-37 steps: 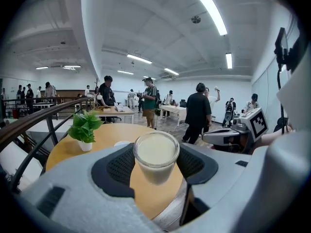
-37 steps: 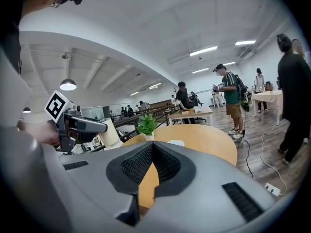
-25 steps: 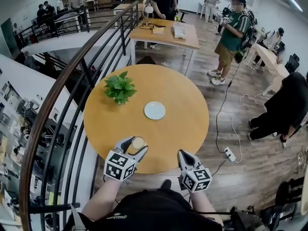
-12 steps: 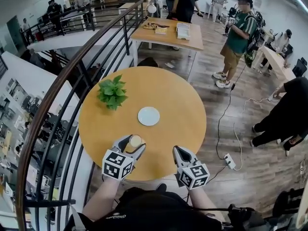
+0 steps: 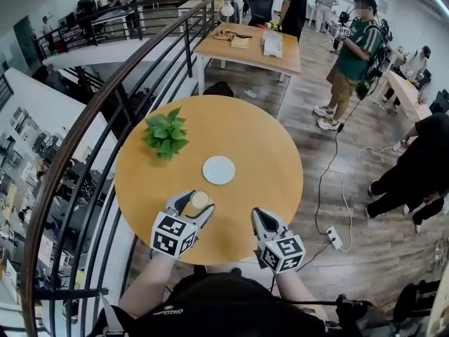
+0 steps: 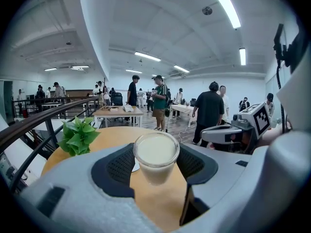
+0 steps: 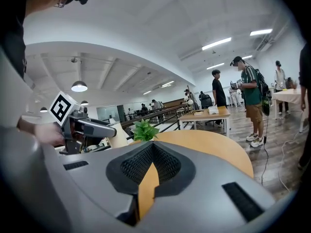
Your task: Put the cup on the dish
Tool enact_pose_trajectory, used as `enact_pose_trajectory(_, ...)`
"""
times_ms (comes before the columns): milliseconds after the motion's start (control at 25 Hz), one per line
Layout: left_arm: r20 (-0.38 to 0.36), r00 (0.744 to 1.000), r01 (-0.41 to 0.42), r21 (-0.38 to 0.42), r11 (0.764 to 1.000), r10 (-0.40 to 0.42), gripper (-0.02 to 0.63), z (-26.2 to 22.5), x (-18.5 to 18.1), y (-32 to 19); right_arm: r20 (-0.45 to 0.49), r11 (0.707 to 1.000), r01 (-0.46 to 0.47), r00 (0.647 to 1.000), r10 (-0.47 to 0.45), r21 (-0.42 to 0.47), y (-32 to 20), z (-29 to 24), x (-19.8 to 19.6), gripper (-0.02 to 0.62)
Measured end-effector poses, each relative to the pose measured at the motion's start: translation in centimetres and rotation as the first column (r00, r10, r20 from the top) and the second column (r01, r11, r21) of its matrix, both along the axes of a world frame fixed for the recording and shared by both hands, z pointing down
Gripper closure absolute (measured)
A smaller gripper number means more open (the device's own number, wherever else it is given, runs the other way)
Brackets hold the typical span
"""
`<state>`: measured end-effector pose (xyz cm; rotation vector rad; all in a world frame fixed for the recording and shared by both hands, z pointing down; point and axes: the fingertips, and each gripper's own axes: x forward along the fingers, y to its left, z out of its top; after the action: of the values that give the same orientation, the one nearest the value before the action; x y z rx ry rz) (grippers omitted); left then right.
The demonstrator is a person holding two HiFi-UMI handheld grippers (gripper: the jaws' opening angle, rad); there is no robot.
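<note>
A small cup [image 5: 200,200] of pale, milky content sits between the jaws of my left gripper [image 5: 195,206], which is shut on it near the front of the round wooden table [image 5: 266,153]. In the left gripper view the cup [image 6: 156,157] is held at both sides by the dark pads, its base just above the tabletop. The white dish [image 5: 219,170] lies flat near the table's middle, a short way beyond the cup; only a sliver of this dish [image 6: 134,167] shows behind the cup. My right gripper [image 5: 262,220] hovers at the front right, shut and empty [image 7: 150,166].
A potted green plant [image 5: 166,133] stands at the table's back left. A dark metal railing [image 5: 105,111] curves along the left side. Beyond are another table [image 5: 245,48] and several people. A cable and power strip [image 5: 334,239] lie on the floor at right.
The left gripper, still holding the cup, has edged slightly forward toward the dish. The right gripper has hardly moved.
</note>
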<state>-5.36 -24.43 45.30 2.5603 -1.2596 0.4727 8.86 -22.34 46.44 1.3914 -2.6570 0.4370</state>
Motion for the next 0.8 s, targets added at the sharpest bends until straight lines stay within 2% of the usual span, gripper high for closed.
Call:
enact_pose_trajectory(480, -0.006, 1.0, -0.025, -0.011, 1.0, 0.025, 0.339, 0.9, -1.2, -0.2, -0.018, 1.0, -0.015, 1.0, 0.014, -0.006, -0.1, 1.1, -1.7, 0.597)
enact_pose_trajectory(800, 0.004, 0.999, -0.038, -0.058, 0.998, 0.039, 0.339, 2.9, -0.4, 0.1, -0.012, 0.998, -0.008, 1.0, 0.007, -0.057, 0.1, 2.8, -1.9, 0.597)
